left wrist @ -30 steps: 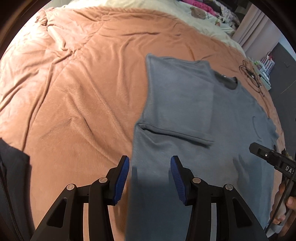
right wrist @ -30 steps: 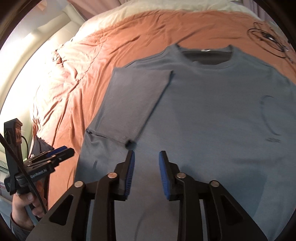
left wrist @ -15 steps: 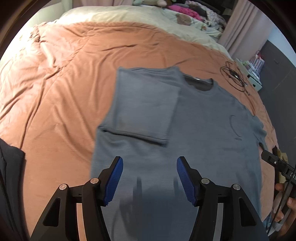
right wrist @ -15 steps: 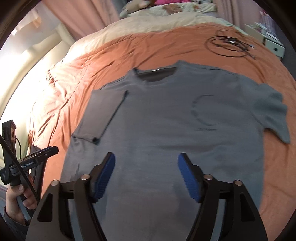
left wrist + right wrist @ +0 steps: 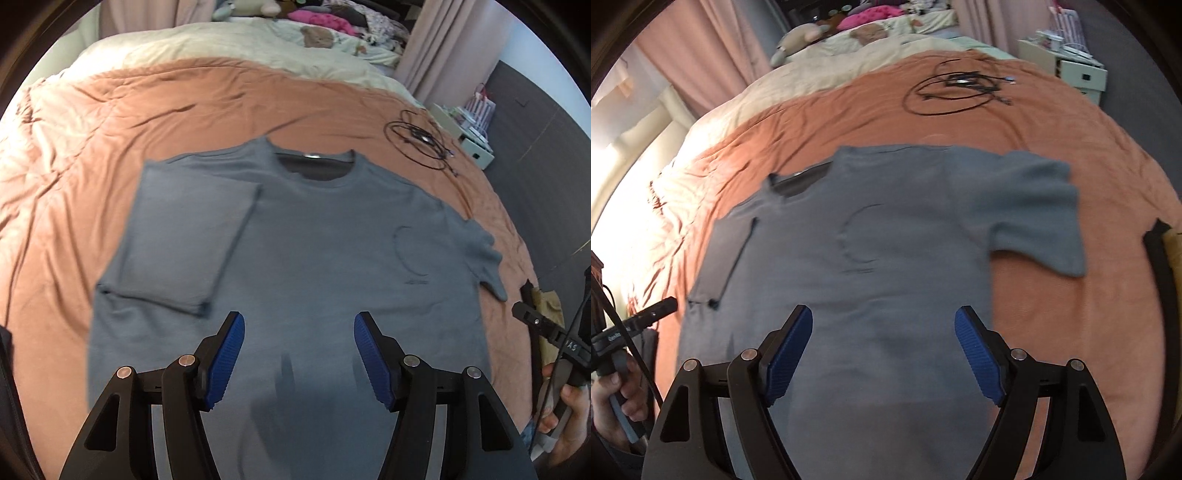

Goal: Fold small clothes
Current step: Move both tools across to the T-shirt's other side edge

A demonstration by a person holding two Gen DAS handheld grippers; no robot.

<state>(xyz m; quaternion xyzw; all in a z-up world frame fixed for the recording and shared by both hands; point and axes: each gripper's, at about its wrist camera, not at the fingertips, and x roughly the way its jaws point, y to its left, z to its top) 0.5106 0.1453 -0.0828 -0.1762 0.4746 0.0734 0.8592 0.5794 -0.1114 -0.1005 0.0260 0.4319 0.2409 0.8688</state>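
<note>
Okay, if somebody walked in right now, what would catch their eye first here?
The grey T-shirt spread flat mid-bed on the orange blanket, one sleeve already folded in, the other sleeve still out. Beyond its collar lies a coiled black cable. Both hand-held grippers, left and right, hover open.

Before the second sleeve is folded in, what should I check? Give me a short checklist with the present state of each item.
1. Left gripper open and empty: ok.
2. Right gripper open and empty: ok.
3. Left sleeve folded onto the grey T-shirt: ok.
4. Right sleeve folded: not ok, it lies spread on the orange blanket.
5. Black cable apart from the shirt: ok.
6. Bottom hem flat: cannot tell.
</note>
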